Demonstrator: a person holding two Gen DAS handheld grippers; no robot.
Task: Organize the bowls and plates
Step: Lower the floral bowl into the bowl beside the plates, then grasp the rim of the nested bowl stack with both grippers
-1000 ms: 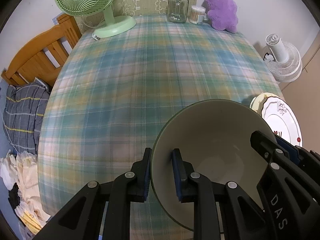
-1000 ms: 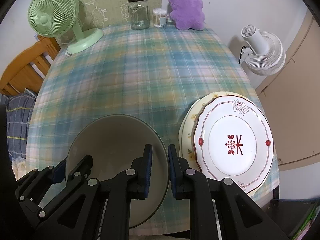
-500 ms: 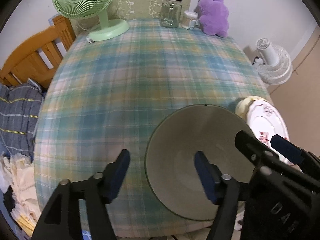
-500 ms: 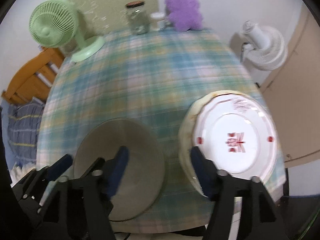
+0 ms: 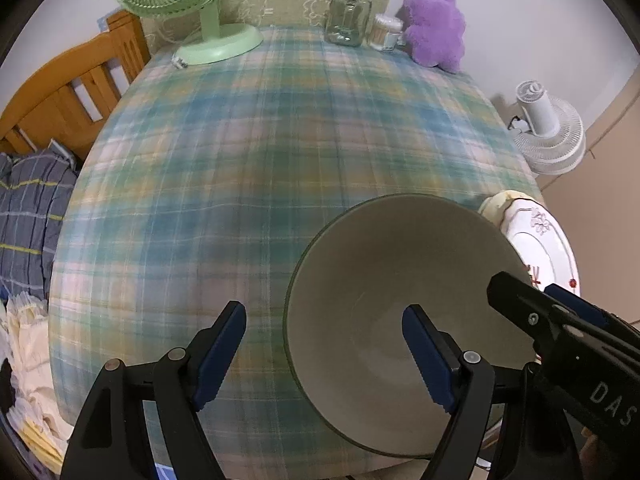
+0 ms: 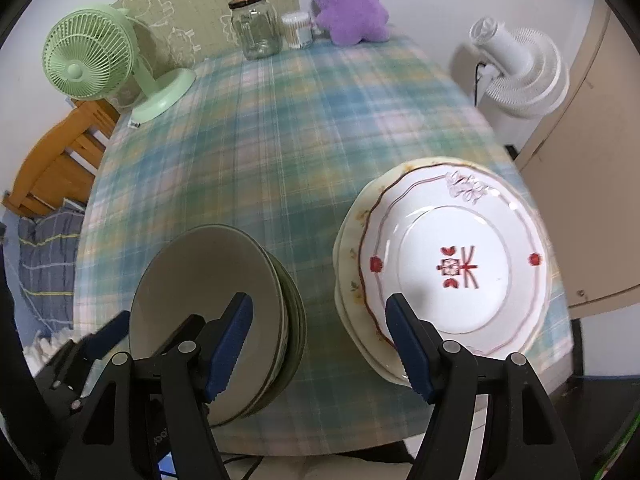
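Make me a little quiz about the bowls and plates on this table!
1. True or false: the left gripper is squeezing the top bowl.
2. What sits right beside the bowl stack? A) plate stack B) a spoon C) a cup
3. Fill in: the top plate has a ___ mark in its middle.

Key: 1. False, both it and the right gripper are open. 2. A, the plate stack. 3. Red.
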